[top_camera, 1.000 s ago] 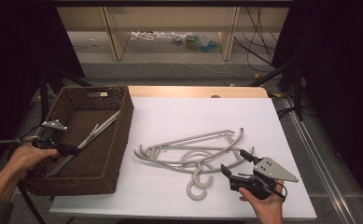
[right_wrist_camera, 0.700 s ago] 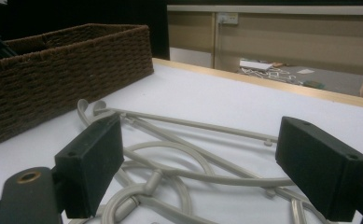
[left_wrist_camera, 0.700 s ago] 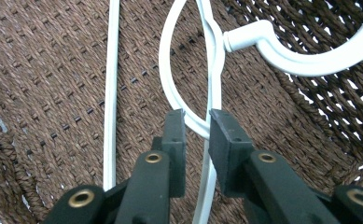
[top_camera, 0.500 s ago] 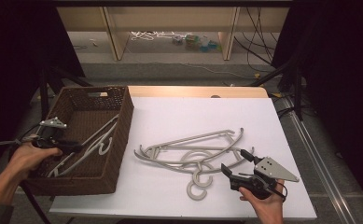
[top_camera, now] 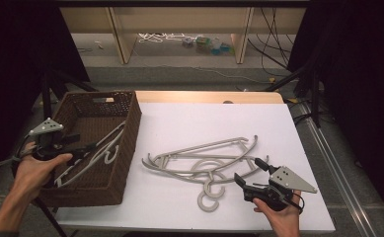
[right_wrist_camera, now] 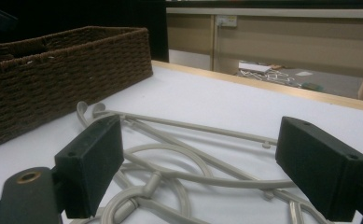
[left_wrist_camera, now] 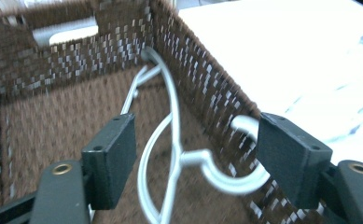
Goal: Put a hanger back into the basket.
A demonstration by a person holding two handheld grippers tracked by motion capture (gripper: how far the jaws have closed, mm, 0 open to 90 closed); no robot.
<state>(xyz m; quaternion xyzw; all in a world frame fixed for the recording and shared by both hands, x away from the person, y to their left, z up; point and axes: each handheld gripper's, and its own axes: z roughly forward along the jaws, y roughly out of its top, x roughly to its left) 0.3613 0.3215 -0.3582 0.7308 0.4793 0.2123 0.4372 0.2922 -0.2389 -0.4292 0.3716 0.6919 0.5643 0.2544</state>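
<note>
A pale grey plastic clothes hanger lies inside the dark brown woven wicker basket at the left of the high view, slanting from the basket's lower left up toward its right wall, with its hook resting against that wall. It looks like it was put there to be stowed, since the rest of the pale grey hangers lie in a tangled pile on the white desk, centre of frame, hooks pointing toward the bottom edge.

The left hand-held gripper hangs over the basket's left part, pointing right across it. Its jaws have just been opening and now stand wide; in the left gripper view the stowed hanger shows between the two black pads but well below them, untouched, so it appears to be let go. The left forearm comes up from the bottom left corner, the hand wrapped around the gripper body from below.

The right hand-held gripper sits low at the lower right of the high view, aimed left at the pile's nearest hook. Its jaws gape apart on nothing; the right gripper view frames the pile between them, a sensible pose for taking the next hanger. The right hand holds it level, just above the desk.
</note>
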